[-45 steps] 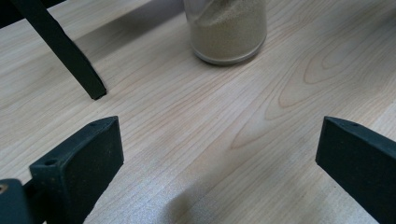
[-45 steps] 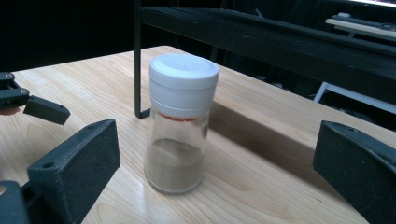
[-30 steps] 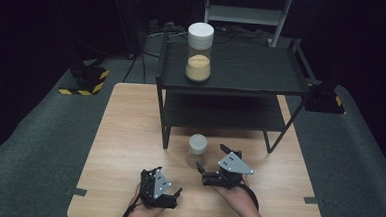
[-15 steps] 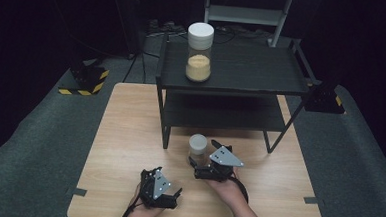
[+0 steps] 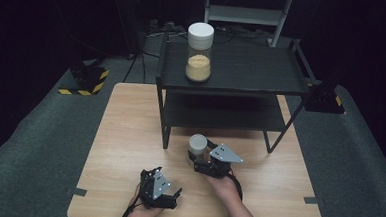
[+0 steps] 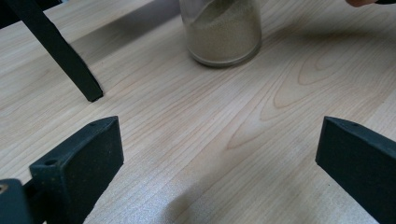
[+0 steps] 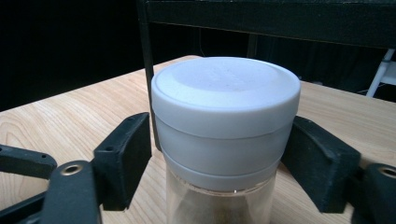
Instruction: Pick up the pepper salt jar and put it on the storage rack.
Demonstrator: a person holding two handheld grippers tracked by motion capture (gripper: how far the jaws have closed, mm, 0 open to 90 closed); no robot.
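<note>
The small jar (image 5: 198, 148) is stood upright on the wooden tabletop (image 5: 124, 135), just in front of the black two-tier shelf (image 5: 233, 70) and near that shelf's front left leg. Its long axis is vertical. The right claw (image 5: 201, 156) is brought level against it from the near side, so that the white lid (image 7: 225, 93) sits squarely between the two black jaws, seen in the right gripper view. The jaws have just been closing, and they are now drawn in narrow to the lid's sides; the left one seems to touch the rim, while at the right one contact cannot be told for certain. A firm hold is therefore judged not yet made, and only a little more closing seems needed, with no sideways correction.

The left claw (image 5: 164, 194) is held farther from the shelf, near the tabletop's front edge, with its jaws wide and nothing between them; the jar's lower body (image 6: 223, 32) is seen well ahead of it. The right hand is plainly the nearer one.

The jar is a round cylinder of clear glass or plastic, partly filled with a fine, pale sandy powder. Its lid is smooth, matt and stepped. A taller jar (image 5: 199, 51) of like make, holding yellower grains, is stood on the shelf's top tier. The jaw pads are blocky, dull and faintly grained.
</note>
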